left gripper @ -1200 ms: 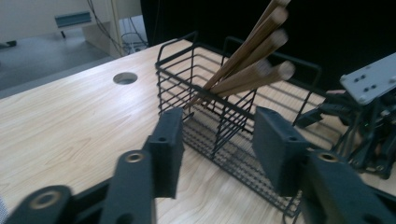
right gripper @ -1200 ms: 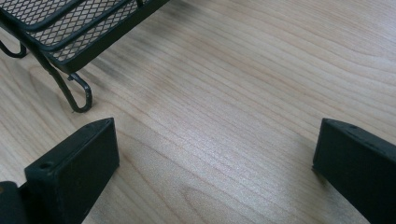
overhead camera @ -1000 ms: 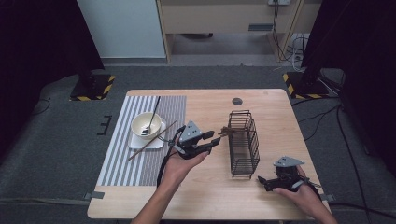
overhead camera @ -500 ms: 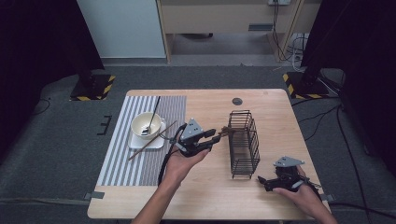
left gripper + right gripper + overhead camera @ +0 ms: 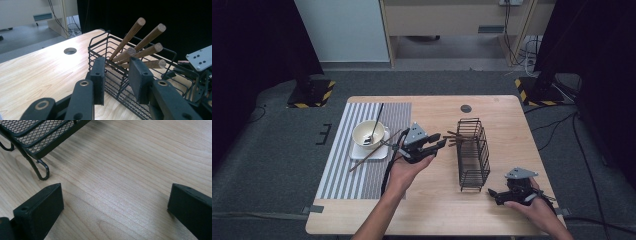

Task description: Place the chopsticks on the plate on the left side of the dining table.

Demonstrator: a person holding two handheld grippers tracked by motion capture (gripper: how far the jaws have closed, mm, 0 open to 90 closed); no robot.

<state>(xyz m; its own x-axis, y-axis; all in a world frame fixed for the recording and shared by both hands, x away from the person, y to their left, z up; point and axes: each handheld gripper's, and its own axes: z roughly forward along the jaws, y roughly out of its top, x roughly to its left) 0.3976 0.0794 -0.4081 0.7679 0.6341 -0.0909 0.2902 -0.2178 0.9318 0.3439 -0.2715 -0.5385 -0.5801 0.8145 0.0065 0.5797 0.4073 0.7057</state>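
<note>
The left gripper [image 5: 438, 144] is hovering just beside the near-left end of the wire basket [image 5: 474, 155], its jaws standing apart with nothing pressed between them. Four wooden sticks [image 5: 140, 53] are leaning inside that end of the basket, tips poking out over the rim toward the gripper. The right gripper [image 5: 493, 193] is resting on the table [image 5: 432, 210] near the basket's opposite end, jaws spread wide over bare wood. A bowl [image 5: 368, 134] is sitting well left of the basket.
</note>
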